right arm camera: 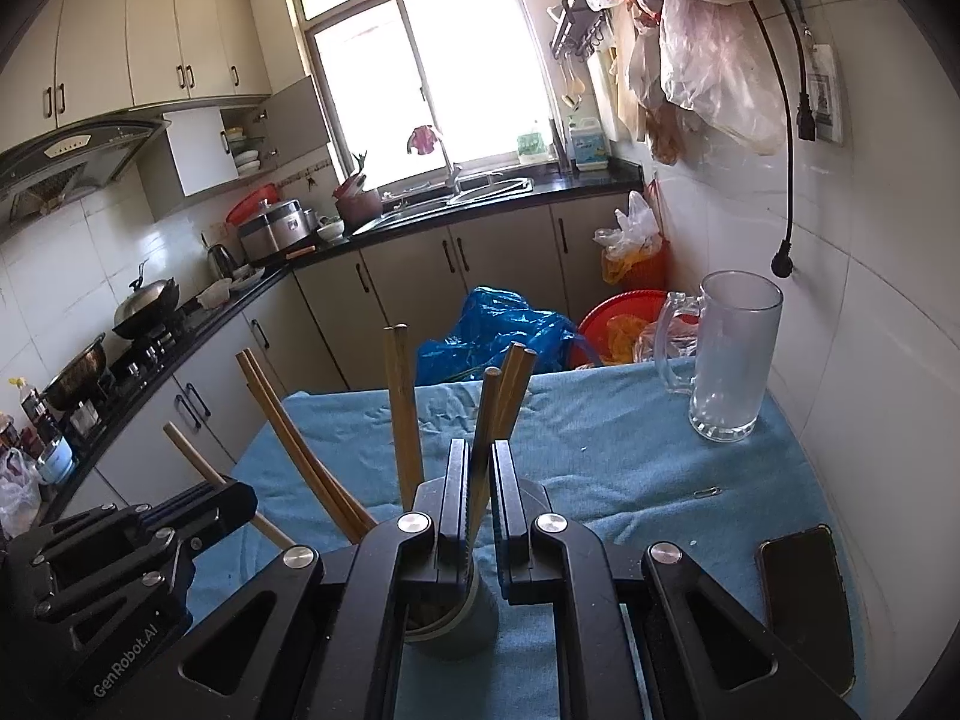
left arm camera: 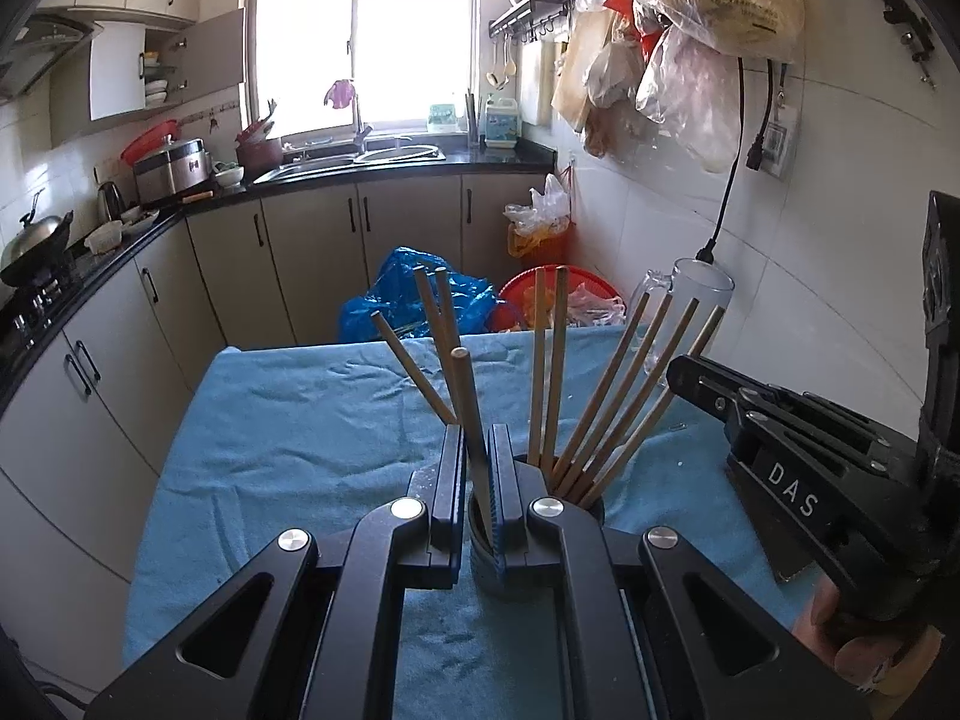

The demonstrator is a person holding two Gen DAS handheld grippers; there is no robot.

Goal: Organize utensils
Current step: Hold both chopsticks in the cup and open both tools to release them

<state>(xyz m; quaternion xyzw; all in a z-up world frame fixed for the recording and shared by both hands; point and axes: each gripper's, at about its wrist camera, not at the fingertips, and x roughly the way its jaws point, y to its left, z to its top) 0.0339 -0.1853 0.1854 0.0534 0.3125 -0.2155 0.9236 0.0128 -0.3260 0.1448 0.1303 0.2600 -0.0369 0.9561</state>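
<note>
We held both tools tilted downward over a dark cup (left arm camera: 498,564) on the blue-towelled surface (left arm camera: 288,420). The left hand-held gripper (left arm camera: 478,468) pinched one wooden chopstick (left arm camera: 465,396) between nearly closed jaws; the right hand-held gripper (right arm camera: 478,480) likewise pinched a chopstick (right arm camera: 485,420) (its lower end inside the cup). The other chopsticks (left arm camera: 606,402) fanned out of the cup. A glass mug (right arm camera: 729,354) stood near the far right corner by the tiled wall, a phone (right arm camera: 804,594) lay at the right edge, and the towel's left half lay open.
</note>
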